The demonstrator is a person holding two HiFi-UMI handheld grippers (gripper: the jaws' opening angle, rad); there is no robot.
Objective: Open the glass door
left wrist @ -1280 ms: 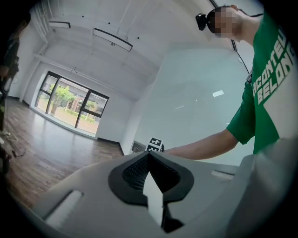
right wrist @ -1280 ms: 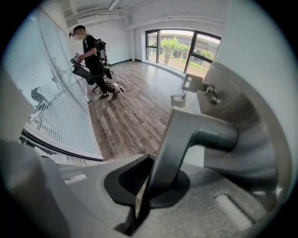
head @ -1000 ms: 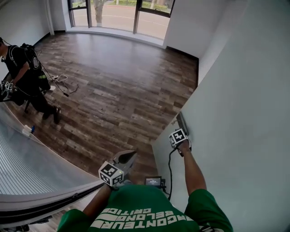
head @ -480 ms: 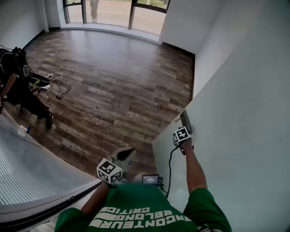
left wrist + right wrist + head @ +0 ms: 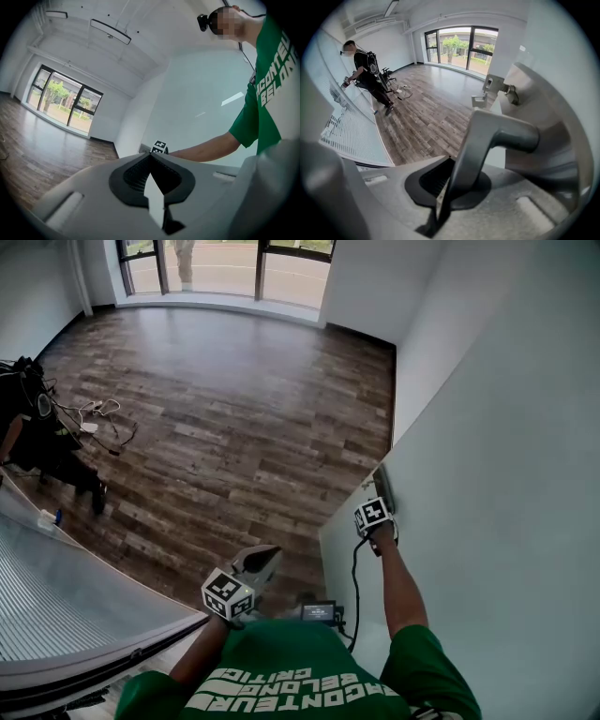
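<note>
Nearest the person's chest, the left gripper (image 5: 265, 559) hangs free over the floor, pointing roughly level. Its own view shows the jaws closed tip to tip with nothing between them. Just past it and to the right, the right gripper (image 5: 376, 512) points steeply down with its jaws clamped together on the grey lever handle (image 5: 501, 133), which runs up from between them and bends towards the lock plate. That handle sits near the free edge of the glass door (image 5: 487, 474), the pale frosted leaf filling the right side of the head view, its edge standing upright over the boards. As a judgement, the grasp is made and the door looks already swung off its frame line. A wide gap lies between its free edge and the striped frosted panel (image 5: 66, 596) at lower left, so what may remain is carrying the leaf further round and letting go. The wood floor (image 5: 234, 399) beyond the door's edge lies bare in the swing path. Well off to the left are loose cables (image 5: 94, 413) and another person (image 5: 33, 432) beside the panel, both clear of the leaf. Farthest off, a white wall (image 5: 375, 282) and the windows (image 5: 225, 263) close the room.
</note>
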